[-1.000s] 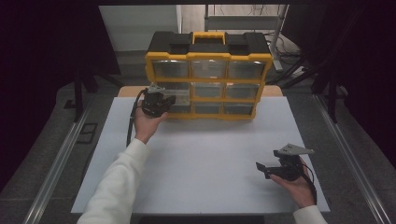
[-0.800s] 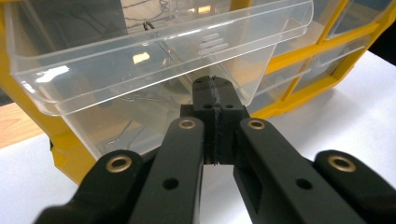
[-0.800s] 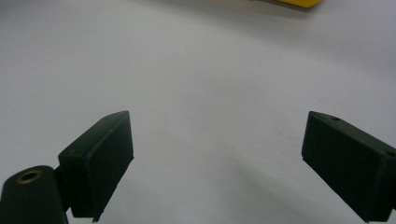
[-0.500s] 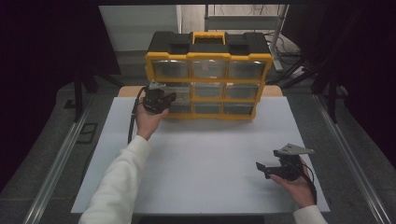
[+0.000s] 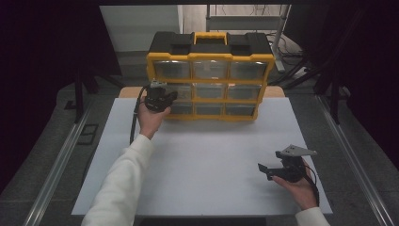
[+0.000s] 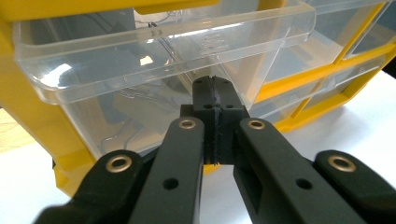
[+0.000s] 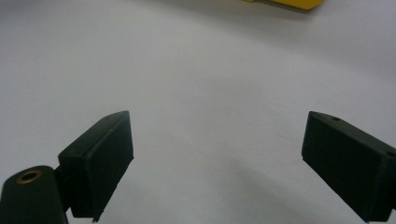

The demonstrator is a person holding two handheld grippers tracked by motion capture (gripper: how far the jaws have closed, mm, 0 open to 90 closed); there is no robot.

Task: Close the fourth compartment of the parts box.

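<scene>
Left gripper (image 5: pixel 165 97) sits at the left column of the yellow organizer (image 5: pixel 210 80), at the middle row. In the left gripper view its jaws are pressed together, tips against the clear drawer (image 6: pixel 154 74) just under its front lip — nothing visibly caught between the pads. The drawer looks slightly out from the yellow frame, though how far I cannot tell. Judged step: working this drawer by pushing or hooking at its front, not a pinch-and-pull.

Next move, as I read it: keep the shut tips square to the drawer face and move along the drawer's slide line; a skewed push could jam the drawer or nudge the whole organizer, which stands free on the board. If the aim is to draw it out, the tips need to catch under the lip first.

Organizer: upright at the far edge of the white board (image 5: pixel 202 160), three columns by three rows of clear drawers, black top with a yellow handle. Contents cannot be made out.

Right gripper (image 5: pixel 269 171) is well apart, near the board's near right corner — jaws spread wide, nothing between them, only bare white board below in the right gripper view.

Surface and room: matte white board on a grey table with metal rails (image 5: pixel 61 160) along both sides; dark surroundings, cables on the floor at far right.
</scene>
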